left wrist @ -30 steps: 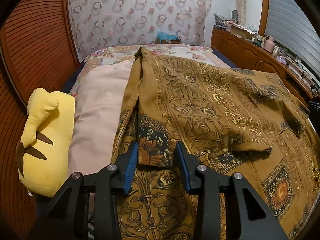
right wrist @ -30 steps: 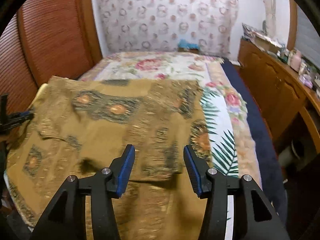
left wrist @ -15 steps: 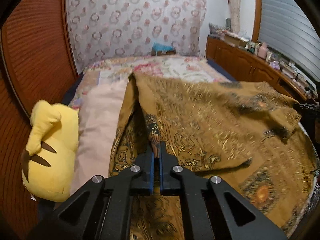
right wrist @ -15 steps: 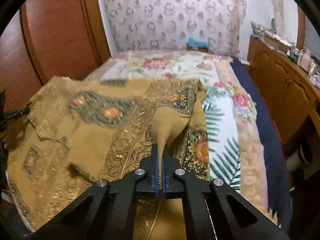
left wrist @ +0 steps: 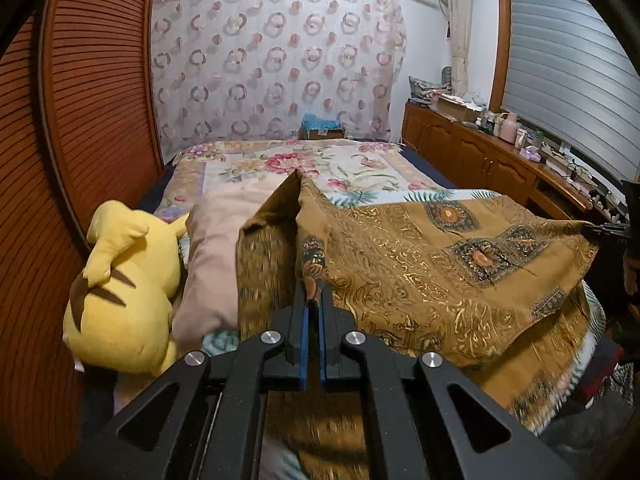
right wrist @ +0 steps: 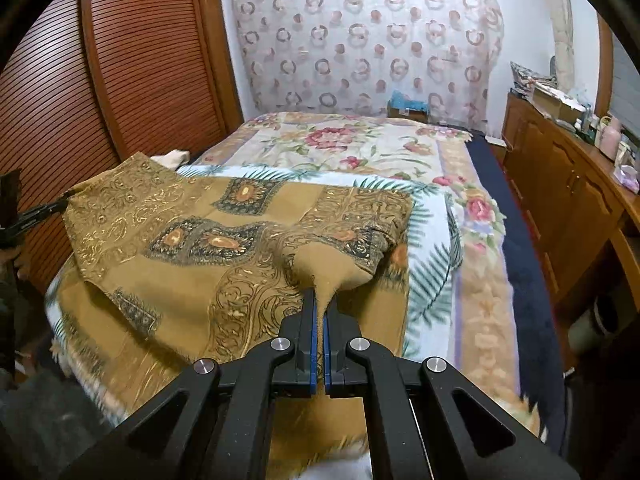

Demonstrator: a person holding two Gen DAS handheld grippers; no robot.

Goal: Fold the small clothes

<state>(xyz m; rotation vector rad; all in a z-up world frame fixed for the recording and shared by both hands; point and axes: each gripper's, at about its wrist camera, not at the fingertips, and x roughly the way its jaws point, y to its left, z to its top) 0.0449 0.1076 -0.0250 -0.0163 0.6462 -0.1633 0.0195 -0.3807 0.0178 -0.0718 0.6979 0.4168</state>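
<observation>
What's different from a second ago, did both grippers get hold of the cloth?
Yes. Both were open over the flat brown patterned garment; now the left hand-held gripper and the right hand-held gripper are shut on its near edge, lifting it and carrying it towards the far end of the bed. The yellow plush toy, pink pillow and floral bedspread stayed put.

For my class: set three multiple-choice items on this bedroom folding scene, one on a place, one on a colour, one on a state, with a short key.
1. Where is the plush toy?
A. beside the pink pillow
B. on the sideboard
C. on the floor

2. Main colour of the patterned garment?
A. blue
B. golden brown
C. white

3. How is the left gripper?
A. wide open
B. shut on nothing
C. shut on cloth

Key: 1 A, it leans against the pillow; 2 B, ochre with gold scrolls; 3 C, fabric is pinched between its pads.
</observation>
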